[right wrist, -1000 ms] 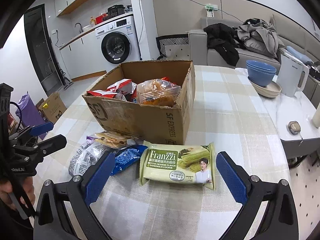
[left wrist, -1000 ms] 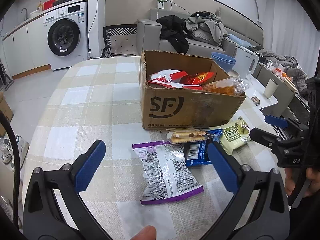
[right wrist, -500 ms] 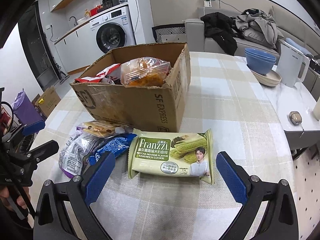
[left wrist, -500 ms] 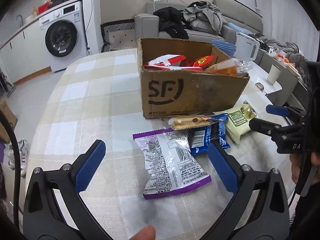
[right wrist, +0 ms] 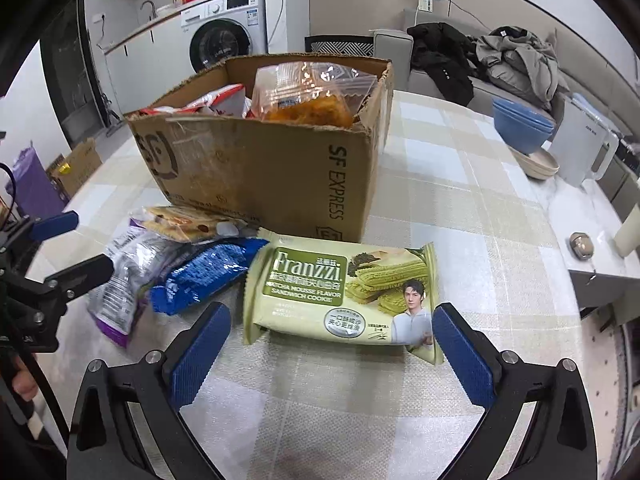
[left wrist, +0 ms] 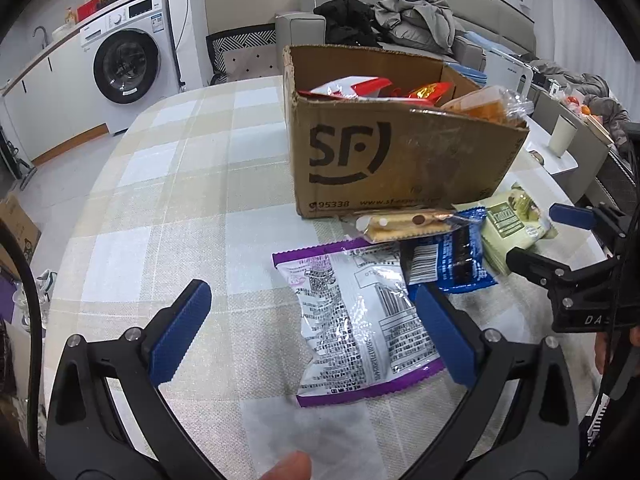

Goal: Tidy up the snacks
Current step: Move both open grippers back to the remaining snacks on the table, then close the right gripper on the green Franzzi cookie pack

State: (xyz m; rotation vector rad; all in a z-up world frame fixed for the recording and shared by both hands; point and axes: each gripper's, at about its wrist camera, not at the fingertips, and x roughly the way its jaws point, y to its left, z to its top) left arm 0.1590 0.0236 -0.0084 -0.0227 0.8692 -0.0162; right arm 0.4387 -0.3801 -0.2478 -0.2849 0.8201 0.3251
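Note:
A cardboard SF box (left wrist: 400, 160) (right wrist: 272, 172) holding several snack packs stands on the checked tablecloth. In front of it lie a purple-edged silver bag (left wrist: 356, 320) (right wrist: 124, 276), a blue pack (left wrist: 448, 264) (right wrist: 204, 276), a biscuit pack (left wrist: 404, 224) (right wrist: 180, 224) and a green Franzzi cookie pack (left wrist: 512, 228) (right wrist: 340, 292). My left gripper (left wrist: 312, 328) is open, low over the silver bag. My right gripper (right wrist: 332, 344) is open, its fingers spread just before the green pack's near edge.
Stacked blue bowls (right wrist: 520, 128) and a white kettle (right wrist: 580, 148) sit at the table's right side. A white cup (left wrist: 562, 140) stands on a side table. A washing machine (left wrist: 128, 64) and a sofa with clothes (right wrist: 500, 60) are behind.
Both grippers have moved forward and lower toward the snacks; the silver bag and the green pack look larger and nearer. Both stay open.

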